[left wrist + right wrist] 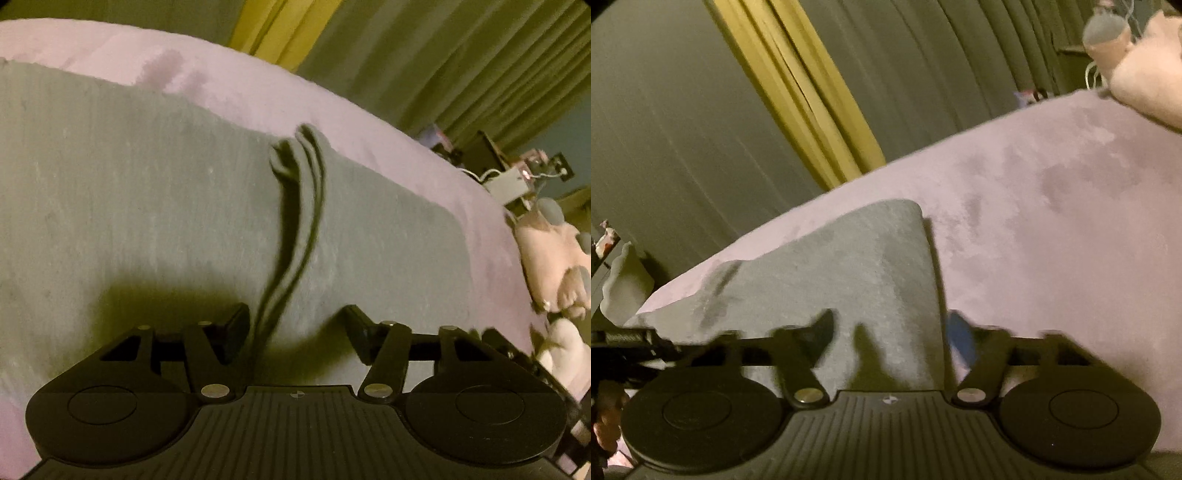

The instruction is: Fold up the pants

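Grey-green pants (147, 206) lie flat on a pale pink bed cover (258, 92). In the left wrist view a raised fold of layered edges (299, 206) runs from the far edge toward my left gripper (295, 325), which is open just above the cloth with the fold between its fingers. In the right wrist view a corner of the pants (849, 266) points away from me. My right gripper (890, 328) is open and straddles the pants' right edge, its left finger (820, 332) over the cloth.
Green and yellow curtains (775, 92) hang behind the bed. A pink plush toy (550, 254) lies at the bed's right edge, also in the right wrist view (1145, 81). Boxes and cables (509, 181) stand beyond it. The pink cover (1052, 221) stretches right of the pants.
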Demonstrator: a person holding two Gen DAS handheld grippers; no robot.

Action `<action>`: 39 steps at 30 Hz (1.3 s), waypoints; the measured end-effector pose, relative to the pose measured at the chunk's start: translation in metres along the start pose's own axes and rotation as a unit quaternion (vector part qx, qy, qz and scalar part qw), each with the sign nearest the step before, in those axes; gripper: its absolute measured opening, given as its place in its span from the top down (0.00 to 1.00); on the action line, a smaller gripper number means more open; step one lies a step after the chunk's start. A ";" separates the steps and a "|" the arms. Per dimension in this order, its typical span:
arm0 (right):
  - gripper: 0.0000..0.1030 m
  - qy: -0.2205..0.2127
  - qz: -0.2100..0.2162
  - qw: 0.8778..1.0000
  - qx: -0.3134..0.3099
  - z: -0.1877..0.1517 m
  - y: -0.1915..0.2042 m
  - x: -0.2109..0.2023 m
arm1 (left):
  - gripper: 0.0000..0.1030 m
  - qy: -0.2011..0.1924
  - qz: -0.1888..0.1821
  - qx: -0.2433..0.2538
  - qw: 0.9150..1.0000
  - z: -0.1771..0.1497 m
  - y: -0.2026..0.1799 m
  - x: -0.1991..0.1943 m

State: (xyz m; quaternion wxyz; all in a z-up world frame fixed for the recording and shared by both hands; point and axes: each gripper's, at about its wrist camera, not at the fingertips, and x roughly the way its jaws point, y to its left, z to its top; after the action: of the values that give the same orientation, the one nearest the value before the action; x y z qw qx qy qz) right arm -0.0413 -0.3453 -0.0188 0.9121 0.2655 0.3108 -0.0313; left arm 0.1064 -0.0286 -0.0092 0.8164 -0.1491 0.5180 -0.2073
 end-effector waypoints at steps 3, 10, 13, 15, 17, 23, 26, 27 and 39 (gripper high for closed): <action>0.63 0.003 0.022 1.000 -0.001 -0.002 0.002 -0.004 | 0.55 0.002 0.001 0.014 1.000 -0.005 -0.001 -0.001; 0.63 0.080 -0.030 0.994 -0.063 -0.009 0.020 0.025 | 0.84 0.001 0.010 0.021 1.000 -0.010 0.009 -0.012; 0.63 0.052 -0.037 0.995 -0.075 -0.011 0.028 0.011 | 0.88 -0.003 0.028 0.041 0.999 -0.014 0.008 -0.019; 0.63 0.036 -0.026 0.997 -0.068 -0.010 0.029 0.001 | 0.88 0.004 0.042 0.056 0.998 -0.019 0.007 -0.020; 0.64 0.032 -0.023 0.996 -0.076 -0.011 0.031 -0.002 | 0.87 0.011 0.056 0.063 0.996 -0.021 0.009 -0.018; 0.71 0.097 -0.074 0.983 -0.138 -0.019 0.042 0.029 | 0.71 -0.006 0.065 0.057 0.996 -0.005 0.006 -0.024; 0.71 0.072 -0.073 0.985 -0.142 -0.018 0.044 0.021 | 0.65 -0.027 0.048 0.045 0.998 0.013 0.001 -0.029; 0.71 0.052 -0.064 0.988 -0.135 -0.016 0.042 0.014 | 0.61 -0.035 0.040 0.041 0.998 0.020 -0.001 -0.030; 0.70 0.055 -0.017 0.994 -0.091 -0.011 0.031 0.028 | 0.63 -0.027 0.012 0.005 1.000 0.085 -0.022 0.036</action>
State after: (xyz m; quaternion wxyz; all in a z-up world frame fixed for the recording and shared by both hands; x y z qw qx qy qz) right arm -0.0178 -0.3108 -0.0280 0.9132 0.1773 0.3668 -0.0041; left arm 0.1931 -0.0632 0.0089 0.8329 -0.1447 0.4969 -0.1960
